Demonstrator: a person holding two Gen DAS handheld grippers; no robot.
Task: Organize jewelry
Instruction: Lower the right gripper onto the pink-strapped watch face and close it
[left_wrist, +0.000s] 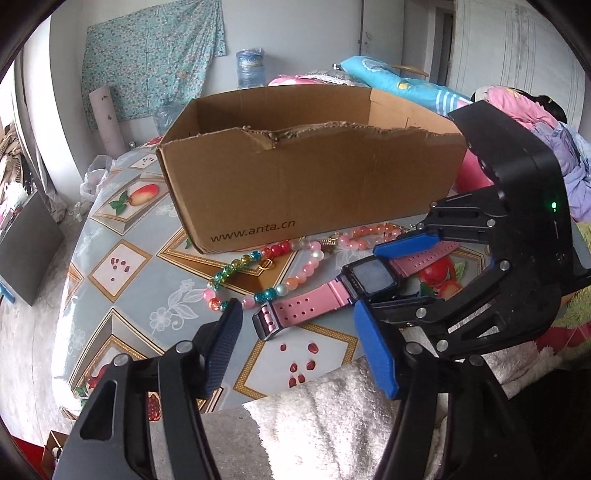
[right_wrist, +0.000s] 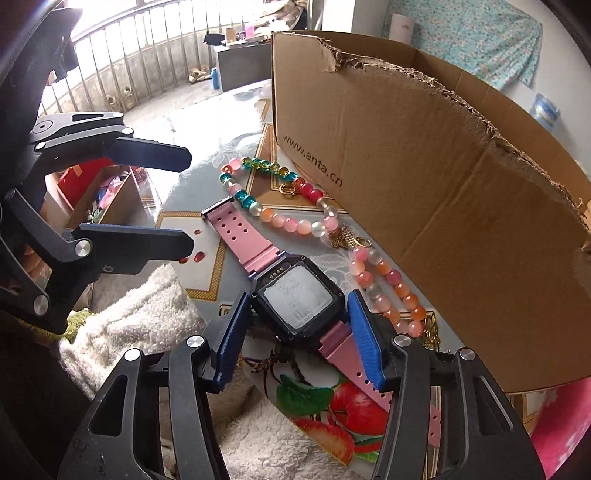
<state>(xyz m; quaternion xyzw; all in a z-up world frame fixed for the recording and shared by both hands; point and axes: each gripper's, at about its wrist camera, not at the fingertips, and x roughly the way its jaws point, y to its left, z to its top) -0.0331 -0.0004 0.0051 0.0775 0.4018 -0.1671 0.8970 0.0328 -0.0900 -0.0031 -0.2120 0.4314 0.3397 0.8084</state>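
A pink-strapped watch (left_wrist: 369, 277) (right_wrist: 299, 295) with a black square body lies face up on the table, in front of an open cardboard box (left_wrist: 314, 177) (right_wrist: 424, 166). My right gripper (right_wrist: 295, 295) (left_wrist: 365, 278) straddles the watch body, its blue pads close beside both edges with a thin gap still showing at the left pad. My left gripper (left_wrist: 297, 312) (right_wrist: 191, 201) stands open around the strap's free end without touching it. A loop of coloured beads (left_wrist: 291, 282) (right_wrist: 280, 218) and a pink-orange bead string with a gold charm (left_wrist: 373, 230) (right_wrist: 388, 280) lie between watch and box.
The round table (left_wrist: 147, 258) carries a fruit-patterned cloth. A white fluffy towel (left_wrist: 332, 424) (right_wrist: 140, 325) lies over its near edge under both grippers. The box wall rises just behind the beads. Bedding and clothes are piled at the right (left_wrist: 517, 107).
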